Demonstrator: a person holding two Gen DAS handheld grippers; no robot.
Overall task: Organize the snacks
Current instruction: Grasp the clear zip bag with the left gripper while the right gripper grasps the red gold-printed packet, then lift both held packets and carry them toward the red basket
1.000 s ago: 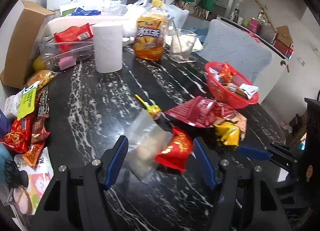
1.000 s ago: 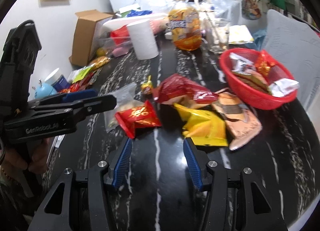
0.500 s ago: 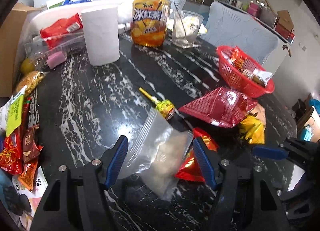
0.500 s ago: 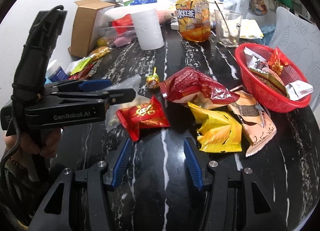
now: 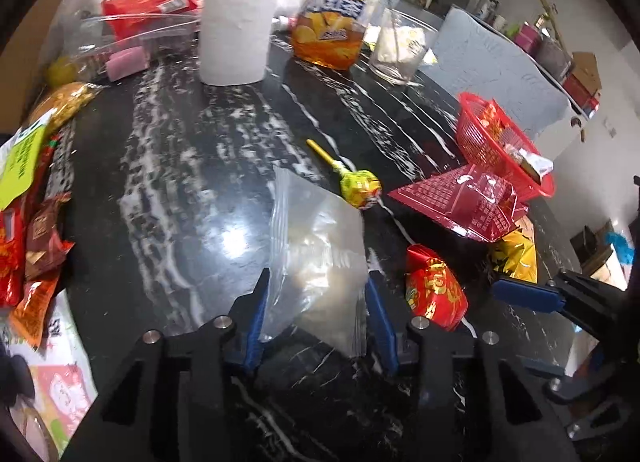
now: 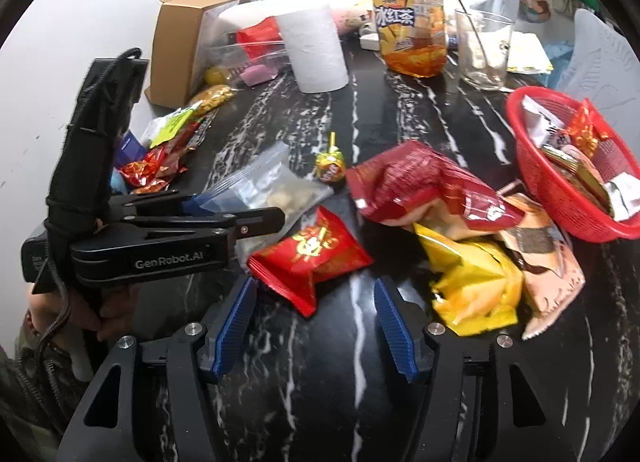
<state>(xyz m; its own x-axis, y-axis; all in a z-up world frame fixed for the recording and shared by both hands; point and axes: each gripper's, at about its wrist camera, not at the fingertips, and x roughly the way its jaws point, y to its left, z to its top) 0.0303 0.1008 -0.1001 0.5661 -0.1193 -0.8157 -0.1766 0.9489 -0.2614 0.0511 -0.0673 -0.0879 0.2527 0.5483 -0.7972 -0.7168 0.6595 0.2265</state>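
We had the left gripper (image 5: 314, 302) closing round the clear zip bag (image 5: 316, 258) on the black table (image 5: 168, 190); whether its pads yet pinched, we could not tell. Our right gripper (image 6: 316, 326), jaws apart and just widening, hovered empty before the red packet (image 6: 310, 256). Next, we judged: firm grip, lift, carry to the red basket (image 6: 560, 218).

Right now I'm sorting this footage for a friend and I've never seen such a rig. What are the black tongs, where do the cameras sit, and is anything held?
There is no robot here. A person holds a two-finger gripper in each hand, and each one carries a wide-angle camera that looks along its blue-padded fingers. That gives one picture per gripper.

The left gripper has just been closing, and its pads now press on a clear zip bag. The right gripper has just been opening. It grips nothing and hangs over a red packet.

The black marble table also holds a lollipop, more snack bags and a red basket that already has some snacks in it.
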